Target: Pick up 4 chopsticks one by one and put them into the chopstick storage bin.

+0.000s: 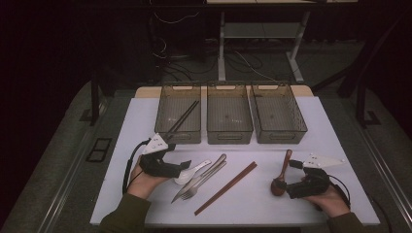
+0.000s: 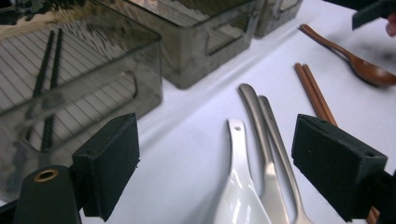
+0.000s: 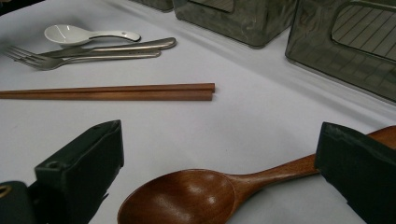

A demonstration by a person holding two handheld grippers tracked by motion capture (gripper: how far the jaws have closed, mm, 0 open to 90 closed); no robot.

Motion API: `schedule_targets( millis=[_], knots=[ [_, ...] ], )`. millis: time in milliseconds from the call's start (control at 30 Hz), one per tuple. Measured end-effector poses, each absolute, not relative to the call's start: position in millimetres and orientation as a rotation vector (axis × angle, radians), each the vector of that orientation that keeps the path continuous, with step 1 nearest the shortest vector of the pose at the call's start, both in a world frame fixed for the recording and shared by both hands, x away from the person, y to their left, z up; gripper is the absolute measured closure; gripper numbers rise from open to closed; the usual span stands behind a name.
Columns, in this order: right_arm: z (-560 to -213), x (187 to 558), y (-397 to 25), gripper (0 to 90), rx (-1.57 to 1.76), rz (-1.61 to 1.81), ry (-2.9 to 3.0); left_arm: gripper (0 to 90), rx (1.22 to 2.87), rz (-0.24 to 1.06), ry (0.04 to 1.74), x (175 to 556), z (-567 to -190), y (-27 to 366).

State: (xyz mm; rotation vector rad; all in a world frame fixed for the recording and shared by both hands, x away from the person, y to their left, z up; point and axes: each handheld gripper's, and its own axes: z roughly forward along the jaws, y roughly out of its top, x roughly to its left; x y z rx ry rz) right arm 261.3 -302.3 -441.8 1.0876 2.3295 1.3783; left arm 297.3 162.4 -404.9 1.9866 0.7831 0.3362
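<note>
Wooden spoon [image 3: 196, 193] lies flat on the table [image 1: 301, 145] between the right gripper [image 1: 286, 187]'s wide-open, empty jaws, ready for pinching; left gripper [image 1: 187, 166], equally open, straddles the white spoon [image 2: 238, 186].

A lab or test room. Beyond the grippers, loose cables [image 1: 243, 60] lie on the floor round a bare desk frame [image 1: 260, 46]. Ahead of the jaws, three bins [image 1: 230, 119] stand in a row on a white board [image 1: 311, 145], the surroundings dark.
</note>
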Motion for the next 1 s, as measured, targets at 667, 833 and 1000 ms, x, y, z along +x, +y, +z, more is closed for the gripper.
schedule_targets(
  millis=[667, 833, 1000],
  knots=[
    [-441, 262, -301, 1.3, 1.073, 1.386, 2.333, 14.5, 1.997, 0.272, 0.748, 271, -418, 151],
    [-440, 261, -299, 1.3, 1.060, 1.389, 2.340, 14.8, 2.007, 0.262, 0.722, 269, -417, 141],
    [-440, 262, -299, 1.3, 1.073, 1.408, 2.342, 15.4, 2.021, 0.251, 0.698, 271, -416, 131]
  ],
)
